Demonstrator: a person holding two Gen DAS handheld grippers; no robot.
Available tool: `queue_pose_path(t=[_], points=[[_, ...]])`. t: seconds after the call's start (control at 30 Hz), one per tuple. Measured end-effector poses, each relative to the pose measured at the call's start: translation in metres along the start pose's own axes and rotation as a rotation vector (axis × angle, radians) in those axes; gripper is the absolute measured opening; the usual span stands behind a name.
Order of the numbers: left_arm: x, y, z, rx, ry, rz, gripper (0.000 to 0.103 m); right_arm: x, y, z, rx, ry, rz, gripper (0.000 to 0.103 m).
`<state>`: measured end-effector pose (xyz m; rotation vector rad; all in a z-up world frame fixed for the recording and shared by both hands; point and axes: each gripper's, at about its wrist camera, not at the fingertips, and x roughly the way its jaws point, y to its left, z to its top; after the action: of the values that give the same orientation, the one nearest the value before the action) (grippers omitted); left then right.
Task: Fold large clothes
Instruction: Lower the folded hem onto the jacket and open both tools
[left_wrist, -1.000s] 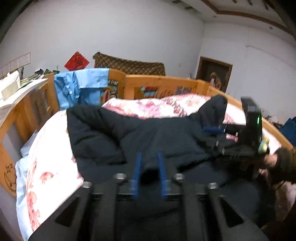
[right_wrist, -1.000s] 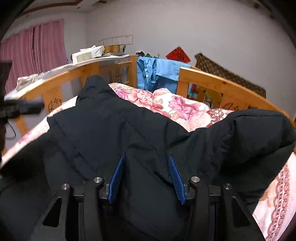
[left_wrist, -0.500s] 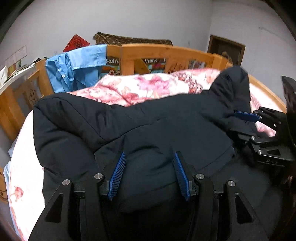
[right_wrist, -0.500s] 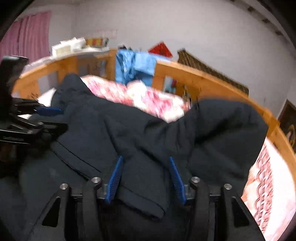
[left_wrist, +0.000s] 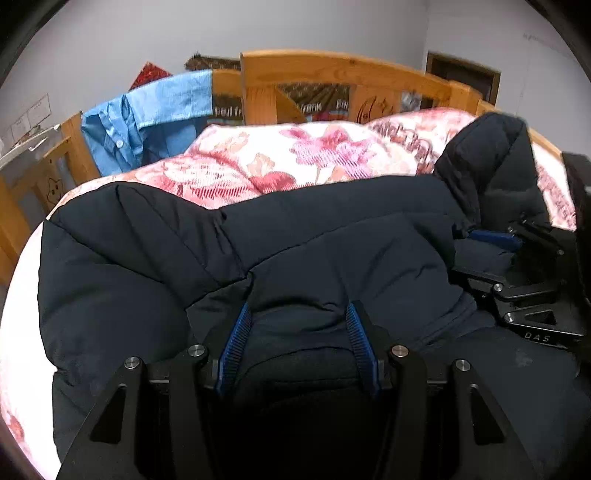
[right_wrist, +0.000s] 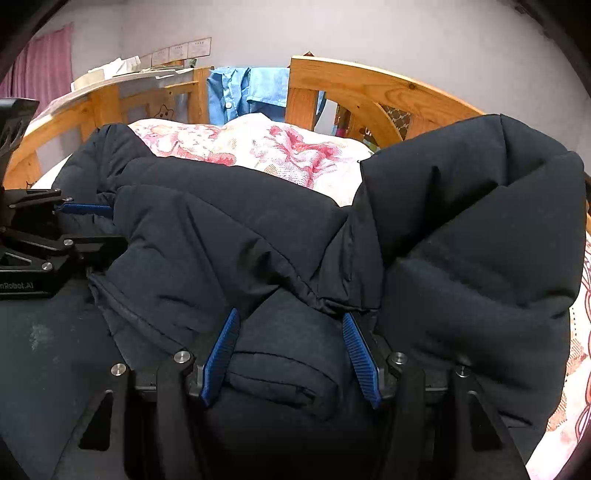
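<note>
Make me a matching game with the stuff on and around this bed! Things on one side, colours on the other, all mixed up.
Things:
1. puffy jacket
2. shirt hanging on the rail
3. quilt
4. bed frame

Colours:
A. orange-brown wood
B. pink and white flowers
C. dark navy
D. light blue

Pairs: 1-C, 2-D, 3-B, 4-A
</note>
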<state>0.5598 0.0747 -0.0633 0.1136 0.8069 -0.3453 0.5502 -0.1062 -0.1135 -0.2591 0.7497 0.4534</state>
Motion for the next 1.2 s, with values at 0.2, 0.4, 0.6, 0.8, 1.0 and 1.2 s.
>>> queue_pose_path(t=[0.2, 0.4, 0.6, 0.8, 1.0, 1.2], points=[[-0.037, 0.007, 0.0, -0.136, -0.041, -0.057, 0.058, -0.046, -0.01, 0.002, 0.072, -0.063, 0.006, 0.057], [-0.044, 0.01, -0.002, -0.149, 0.035, -0.038, 0.062, -0.053, -0.006, 0.012, 0.045, 0.029, -0.16, 0.057], [-0.042, 0.0, -0.006, -0.117, 0.13, 0.003, 0.071, -0.069, -0.001, 0.002, 0.111, 0.093, -0.13, 0.059], [-0.069, -0.001, -0.019, -0.189, 0.11, -0.019, 0.074, -0.137, 0.015, -0.016, 0.114, 0.038, -0.127, 0.076], [-0.109, -0.025, -0.029, -0.171, 0.069, -0.025, 0.079, -0.201, 0.042, -0.013, 0.157, 0.103, -0.131, 0.087], [-0.176, -0.041, -0.041, -0.168, 0.045, -0.02, 0.081, -0.222, 0.058, -0.001, 0.19, 0.153, -0.055, 0.092]])
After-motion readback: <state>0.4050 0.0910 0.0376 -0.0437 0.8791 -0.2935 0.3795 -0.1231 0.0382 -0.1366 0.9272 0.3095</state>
